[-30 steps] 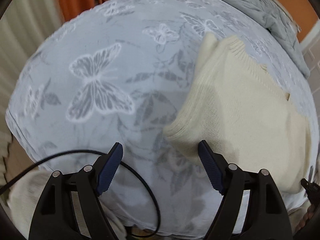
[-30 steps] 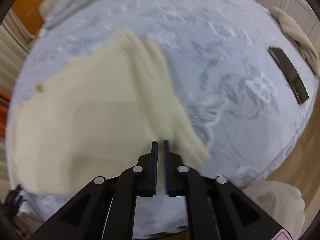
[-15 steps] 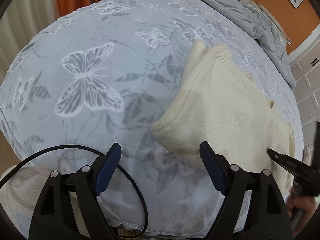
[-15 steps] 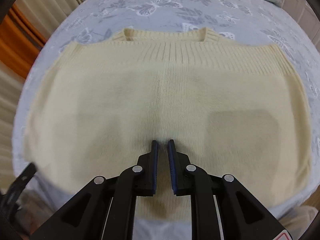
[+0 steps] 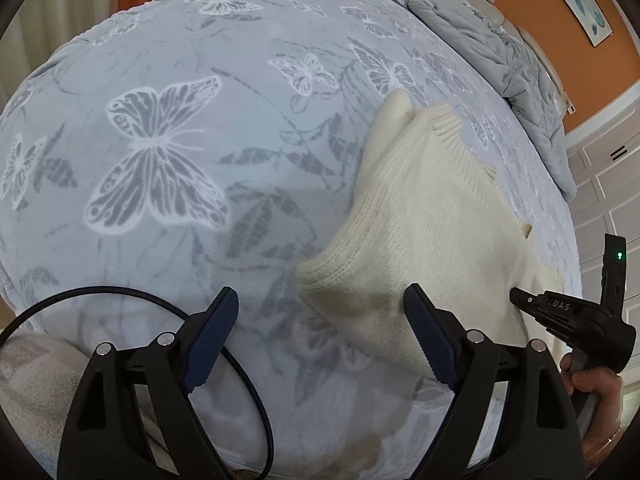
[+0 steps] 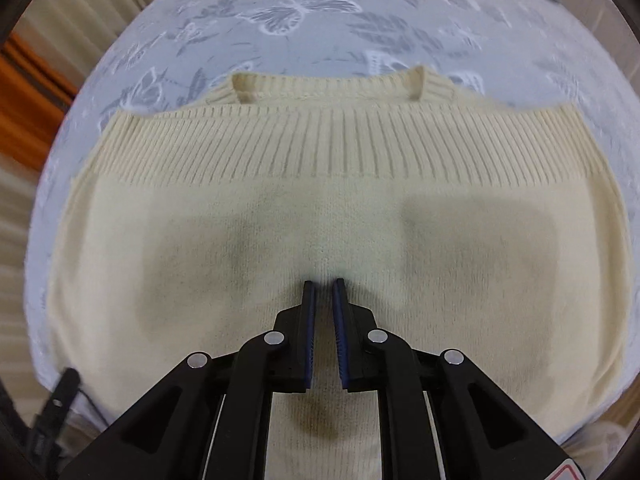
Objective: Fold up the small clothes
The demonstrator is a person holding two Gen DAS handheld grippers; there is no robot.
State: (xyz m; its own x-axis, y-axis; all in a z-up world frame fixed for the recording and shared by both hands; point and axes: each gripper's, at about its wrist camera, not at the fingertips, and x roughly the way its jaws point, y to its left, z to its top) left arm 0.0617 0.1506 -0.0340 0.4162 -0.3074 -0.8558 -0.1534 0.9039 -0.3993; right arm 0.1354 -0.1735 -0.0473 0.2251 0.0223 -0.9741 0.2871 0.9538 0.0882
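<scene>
Cream sweater (image 6: 320,208) lying folded on butterfly bedspread (image 5: 168,128), filling frame centre in right wrist view. Right gripper (image 6: 323,288) now hovering over sweater's middle, having swung in from its edge; jaws nearly closed, gripping nothing. Left gripper (image 5: 320,320) opening wide, empty, sweater's corner lower right between its fingers. Next fold likely being lined up.

Butterfly-print bedspread (image 5: 240,120); grey quilt (image 5: 500,52) bunched at far edge; black cable (image 5: 256,380) looped near front.

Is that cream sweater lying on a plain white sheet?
No, the cream sweater lies on a pale blue-grey bedspread printed with butterflies and leaves.
</scene>
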